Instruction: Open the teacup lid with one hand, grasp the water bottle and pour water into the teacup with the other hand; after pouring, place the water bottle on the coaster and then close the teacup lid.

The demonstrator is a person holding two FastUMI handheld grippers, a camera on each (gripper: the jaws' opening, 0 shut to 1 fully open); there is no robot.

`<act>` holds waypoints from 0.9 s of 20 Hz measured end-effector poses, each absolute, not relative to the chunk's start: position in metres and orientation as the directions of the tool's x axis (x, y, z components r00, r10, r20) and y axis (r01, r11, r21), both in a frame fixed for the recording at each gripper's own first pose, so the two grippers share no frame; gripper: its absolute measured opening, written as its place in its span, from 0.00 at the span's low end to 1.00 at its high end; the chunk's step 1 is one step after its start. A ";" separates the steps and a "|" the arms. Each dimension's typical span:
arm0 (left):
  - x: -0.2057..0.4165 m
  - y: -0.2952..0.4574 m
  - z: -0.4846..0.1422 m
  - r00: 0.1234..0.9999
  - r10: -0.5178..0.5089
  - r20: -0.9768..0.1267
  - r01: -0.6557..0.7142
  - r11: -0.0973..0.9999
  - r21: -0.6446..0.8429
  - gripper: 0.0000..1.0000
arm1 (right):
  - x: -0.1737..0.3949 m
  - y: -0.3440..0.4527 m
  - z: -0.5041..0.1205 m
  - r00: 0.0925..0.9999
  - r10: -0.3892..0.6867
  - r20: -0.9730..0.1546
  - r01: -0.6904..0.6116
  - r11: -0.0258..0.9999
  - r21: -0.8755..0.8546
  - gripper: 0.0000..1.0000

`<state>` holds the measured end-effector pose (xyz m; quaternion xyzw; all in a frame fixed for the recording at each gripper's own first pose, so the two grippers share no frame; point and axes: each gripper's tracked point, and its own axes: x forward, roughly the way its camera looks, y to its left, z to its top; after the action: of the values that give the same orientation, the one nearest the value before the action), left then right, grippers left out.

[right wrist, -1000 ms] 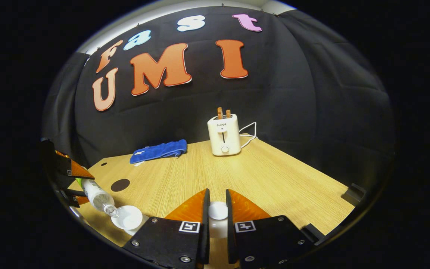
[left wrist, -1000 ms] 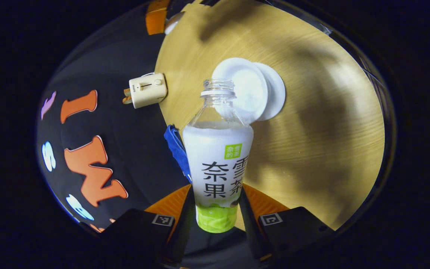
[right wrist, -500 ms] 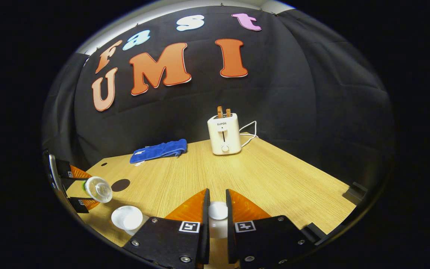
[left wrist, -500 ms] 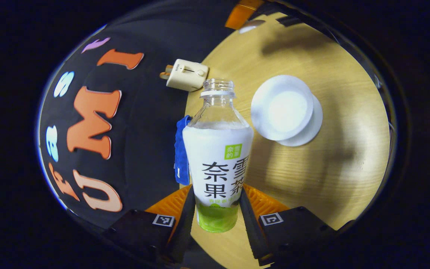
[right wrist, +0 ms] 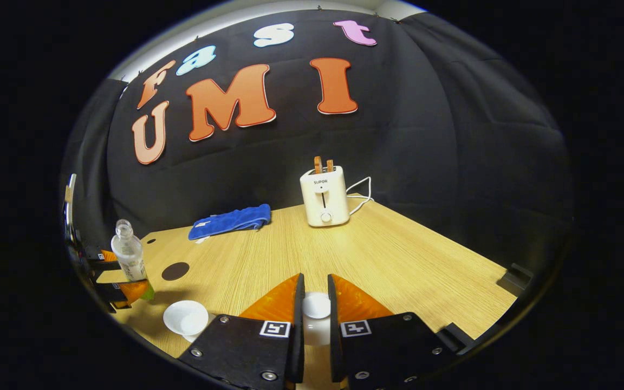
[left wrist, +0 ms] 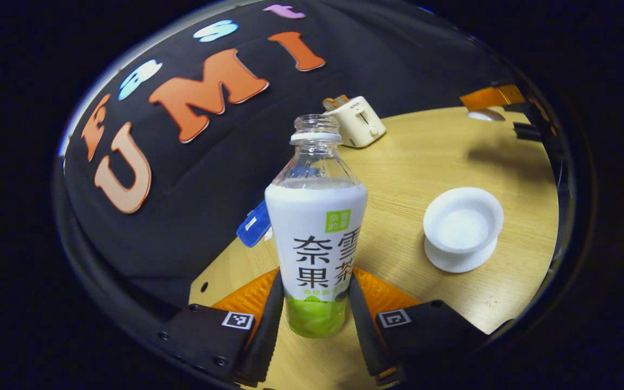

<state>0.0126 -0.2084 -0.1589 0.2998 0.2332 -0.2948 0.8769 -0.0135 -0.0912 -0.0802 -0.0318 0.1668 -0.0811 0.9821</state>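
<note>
My left gripper [left wrist: 314, 284] is shut on the lower part of an uncapped water bottle [left wrist: 316, 227] with a white and green label, held upright above the table. The open white teacup [left wrist: 462, 227] stands on its saucer to the bottle's right. In the right gripper view the bottle [right wrist: 128, 257] and left gripper [right wrist: 112, 277] sit far left, the teacup [right wrist: 186, 318] below them, and a dark round coaster [right wrist: 175, 270] just beyond. My right gripper [right wrist: 314, 283] is shut on the white teacup lid [right wrist: 316, 307], held off to the cup's side.
A cream toaster [right wrist: 324, 197] with its cord stands at the back of the wooden table [right wrist: 398, 260]. A blue cloth [right wrist: 231, 219] lies near the back wall. The far right gripper [left wrist: 493, 100] hangs over the table's far side.
The bottle has swung from tilted, mouth down over the teacup, back to upright and away to the cup's left. The right gripper with the lid has stayed put.
</note>
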 end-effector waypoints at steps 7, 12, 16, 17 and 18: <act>0.045 -0.193 -0.141 0.760 -0.412 -0.503 0.480 0.877 0.006 0.69 | -0.013 -0.088 -0.082 0.930 -0.167 -0.328 0.143 0.985 -0.096 0.19; 0.096 -0.177 -0.141 0.829 -0.342 -0.442 0.357 0.933 -0.051 0.65 | -0.012 -0.087 -0.084 0.929 -0.165 -0.332 0.140 0.985 -0.097 0.19; 0.122 -0.174 -0.165 0.827 -0.310 -0.468 0.333 0.942 -0.035 0.68 | -0.013 -0.094 -0.087 0.923 -0.178 -0.340 0.155 0.983 -0.094 0.19; 0.129 -0.177 -0.169 0.824 -0.311 -0.474 0.333 0.942 -0.039 0.68 | -0.013 -0.095 -0.089 0.921 -0.181 -0.346 0.157 0.983 -0.095 0.19; 0.135 -0.178 -0.172 0.823 -0.306 -0.479 0.330 0.943 -0.035 0.69 | -0.012 -0.096 -0.091 0.919 -0.183 -0.349 0.158 0.983 -0.098 0.19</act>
<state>0.1353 -0.1776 -0.1724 0.0245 0.2468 -0.1665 0.9543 -0.0125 -0.0956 -0.0905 -0.0339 0.1814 -0.0870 0.9790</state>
